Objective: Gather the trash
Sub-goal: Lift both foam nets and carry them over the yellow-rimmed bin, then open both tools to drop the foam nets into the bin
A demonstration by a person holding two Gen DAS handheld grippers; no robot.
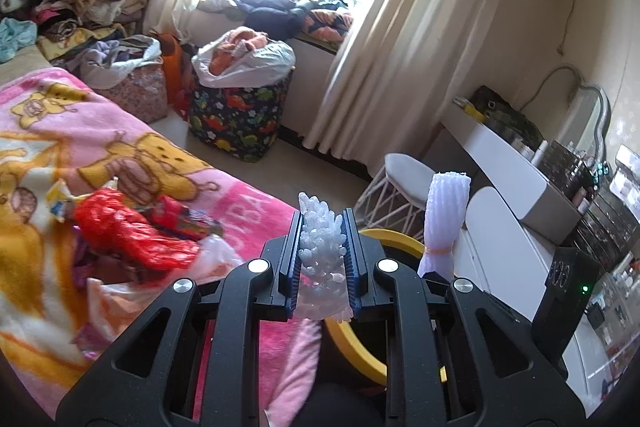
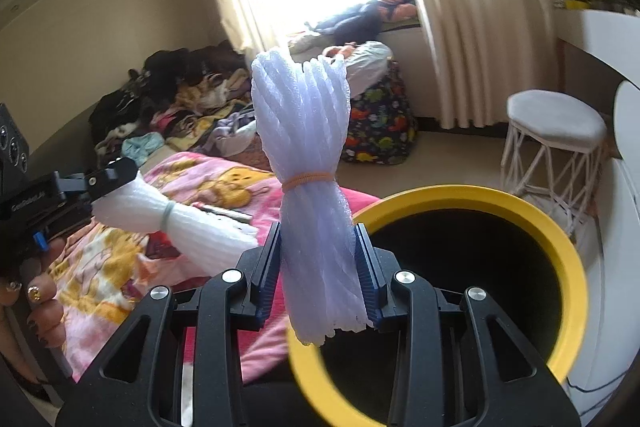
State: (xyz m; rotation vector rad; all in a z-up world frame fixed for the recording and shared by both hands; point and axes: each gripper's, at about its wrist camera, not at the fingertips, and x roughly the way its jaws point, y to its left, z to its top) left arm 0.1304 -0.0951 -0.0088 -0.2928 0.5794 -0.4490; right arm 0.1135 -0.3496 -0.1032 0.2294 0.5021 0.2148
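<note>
While both grippers hang near the bed's edge, each carries one bundle of white foam netting, two bundles in all. The left gripper has its two fingers pressed closed on the first foam bundle, whose frayed end stands up above the fingertips; in the right wrist view this same bundle, tied by one pale green band, juts out over the blanket. The right gripper clamps its two fingers on the second foam bundle, held upright and cinched by one orange rubber band. Seen from the left wrist, the second bundle stands just beside the left gripper.

One yellow-rimmed trash bin with a dark interior stands at the edge of the bed, directly below and to the right of the right gripper; its rim also shows behind the left fingers. One pink cartoon blanket covers the bed, and on it lie one crumpled red plastic bag, one clear plastic bag and several coloured wrappers, too jumbled to count. On the floor by the curtains stand two fabric baskets: one dinosaur-print, one floral. One white stool stands beside the white bench. One hand with decorated nails grips the left tool's handle.
</note>
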